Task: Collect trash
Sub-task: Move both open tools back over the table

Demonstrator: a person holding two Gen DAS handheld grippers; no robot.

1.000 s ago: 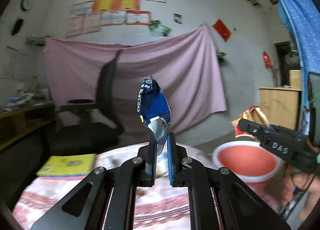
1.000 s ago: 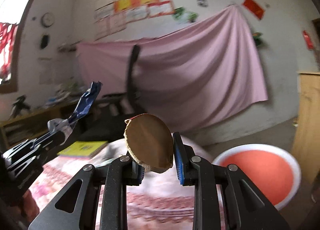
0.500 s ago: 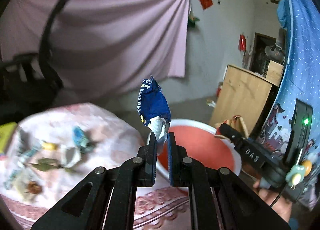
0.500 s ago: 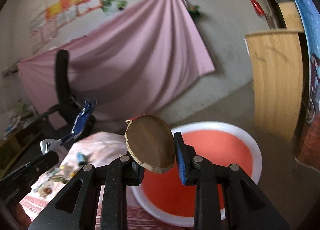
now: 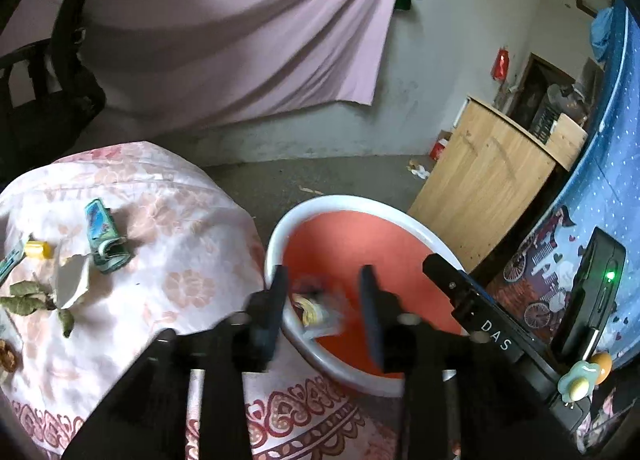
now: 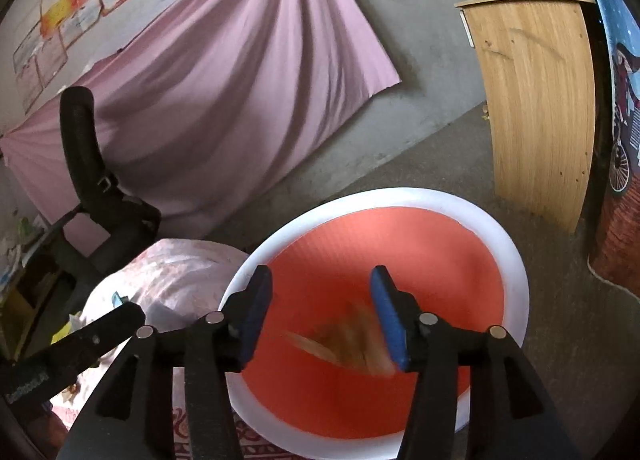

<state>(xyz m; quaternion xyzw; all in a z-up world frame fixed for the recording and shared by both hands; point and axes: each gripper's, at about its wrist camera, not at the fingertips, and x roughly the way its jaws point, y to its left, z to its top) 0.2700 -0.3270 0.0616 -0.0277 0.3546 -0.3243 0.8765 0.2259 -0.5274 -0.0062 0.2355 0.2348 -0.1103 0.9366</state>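
Observation:
A red basin with a white rim (image 5: 276, 244) stands on the floor beside the table. My left gripper (image 5: 322, 280) hangs over its near edge, jaws opening, and the blue snack wrapper (image 5: 316, 306) is a blur dropping free between them into the basin. My right gripper (image 6: 320, 280) is over the same basin (image 6: 516, 300), jaws opening too. The brown cardboard piece (image 6: 344, 344) falls blurred below its pads, touching neither. One finger (image 5: 460, 292) of the right gripper shows at the right of the left wrist view.
The table under a pink floral cloth (image 5: 180, 227) carries a green-blue wrapper (image 5: 100, 236), a yellow bit (image 5: 38, 250), a white shard (image 5: 72, 280) and dried leaves (image 5: 28, 300). A black office chair (image 6: 100, 195) stands behind, a wooden cabinet (image 6: 536, 99) right of the basin.
Both grippers swung from above the table to over the basin and tipped downward. Both jaws spread apart; the blue wrapper and the brown piece left them and are falling.

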